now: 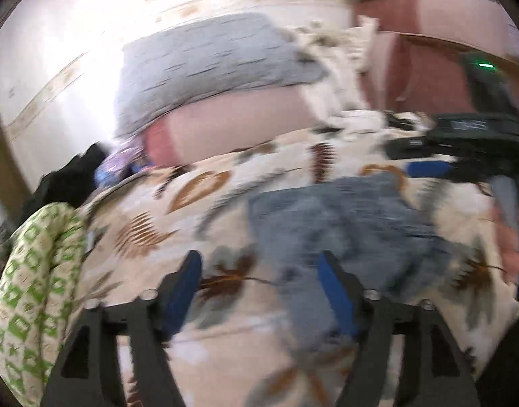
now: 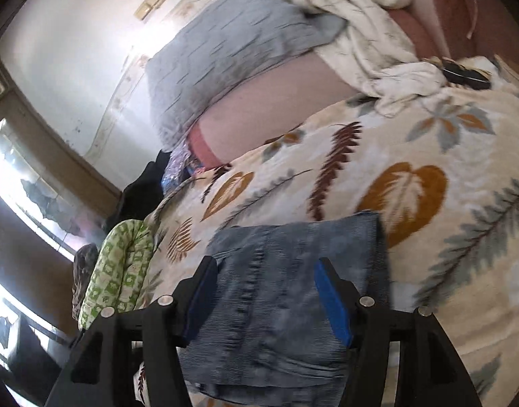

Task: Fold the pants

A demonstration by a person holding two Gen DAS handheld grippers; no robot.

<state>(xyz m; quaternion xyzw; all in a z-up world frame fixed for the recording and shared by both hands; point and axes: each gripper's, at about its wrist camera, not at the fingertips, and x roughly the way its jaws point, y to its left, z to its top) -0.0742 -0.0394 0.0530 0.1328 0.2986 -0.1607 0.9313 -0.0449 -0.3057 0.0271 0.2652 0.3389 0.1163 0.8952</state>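
Pants [image 2: 293, 291]: folded, lower centre of frame, on leaf-print blanket [image 2: 428, 156].
My left gripper [image 1: 259, 274]: wide — empty.
My right gripper [image 2: 266, 278]: wide — holding nothing.

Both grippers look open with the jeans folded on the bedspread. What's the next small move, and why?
Probably lower the right gripper onto the pants' near edge and pinch it for another fold: its jaws stand open, the denim lies flat on the leaf-print bedspread, and the left gripper is open too.

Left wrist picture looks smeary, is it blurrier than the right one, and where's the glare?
Left wrist view: heavy motion blur smears the pants and leaf-print blanket; the wall is washed out white. Right wrist view: sharper on the pants, glare at the window.
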